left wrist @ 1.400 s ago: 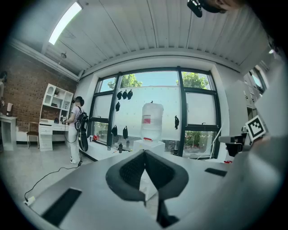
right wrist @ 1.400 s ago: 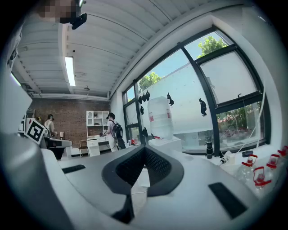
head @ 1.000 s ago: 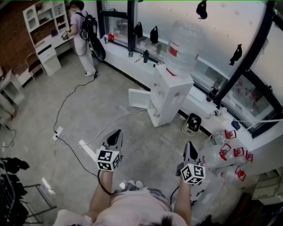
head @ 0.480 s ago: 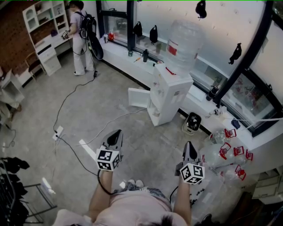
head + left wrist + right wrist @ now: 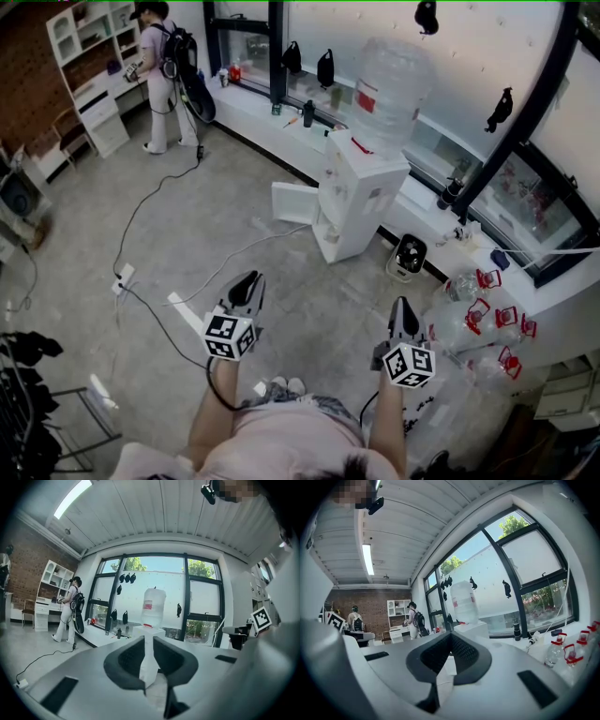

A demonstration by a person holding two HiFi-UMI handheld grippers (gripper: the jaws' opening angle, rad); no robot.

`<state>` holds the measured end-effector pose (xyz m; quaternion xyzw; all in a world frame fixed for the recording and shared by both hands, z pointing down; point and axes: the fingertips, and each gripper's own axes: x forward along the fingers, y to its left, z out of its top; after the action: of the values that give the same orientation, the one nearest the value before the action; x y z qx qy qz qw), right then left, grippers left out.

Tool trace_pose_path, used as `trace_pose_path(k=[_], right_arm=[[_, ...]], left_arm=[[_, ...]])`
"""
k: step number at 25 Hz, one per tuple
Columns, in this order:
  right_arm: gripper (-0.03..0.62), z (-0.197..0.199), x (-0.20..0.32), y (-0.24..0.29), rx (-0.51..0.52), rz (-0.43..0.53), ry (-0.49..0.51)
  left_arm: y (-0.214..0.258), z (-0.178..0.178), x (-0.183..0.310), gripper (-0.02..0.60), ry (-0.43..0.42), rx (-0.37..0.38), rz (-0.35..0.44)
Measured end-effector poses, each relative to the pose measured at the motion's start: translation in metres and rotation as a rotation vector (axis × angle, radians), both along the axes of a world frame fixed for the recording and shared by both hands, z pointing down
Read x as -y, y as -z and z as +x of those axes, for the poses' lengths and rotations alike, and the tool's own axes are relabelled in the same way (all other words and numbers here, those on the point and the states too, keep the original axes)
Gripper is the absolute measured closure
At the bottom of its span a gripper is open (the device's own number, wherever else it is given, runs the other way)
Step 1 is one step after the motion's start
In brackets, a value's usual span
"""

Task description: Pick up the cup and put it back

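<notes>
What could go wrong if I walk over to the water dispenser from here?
The black cable across the grey floor by your feet could trip you. The open white door on the white water dispenser cabinet juts out; you could bump it. The clear red-capped plastic bottles at your right could topple.

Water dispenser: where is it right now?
In the head view the water dispenser stands right of centre on the floor, in front of the window ledge, its door open leftward and a black fan at its right.
</notes>
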<state>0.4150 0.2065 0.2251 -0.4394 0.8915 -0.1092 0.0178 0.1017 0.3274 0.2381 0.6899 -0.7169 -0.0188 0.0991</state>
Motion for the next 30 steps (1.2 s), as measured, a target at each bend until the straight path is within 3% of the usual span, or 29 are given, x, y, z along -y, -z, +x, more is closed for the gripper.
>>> trace_pose_path(k=[5,10,30], right_arm=[[0.577,-0.001,-0.003,-0.002,0.0,-0.003,-0.002],[0.577,-0.002,-0.004,-0.002,-0.001,-0.005,-0.001],[0.577,-0.025,-0.023,-0.02,-0.009,-0.019,-0.045]], left_arm=[[0.001,0.005,-0.001,0.346,-0.031,-0.003,0.008],[0.006,0.01,0.0,0.225,-0.066,-0.026,0.047],[0.002,-0.038,-0.007,0.198,-0.083,0.003,0.058]])
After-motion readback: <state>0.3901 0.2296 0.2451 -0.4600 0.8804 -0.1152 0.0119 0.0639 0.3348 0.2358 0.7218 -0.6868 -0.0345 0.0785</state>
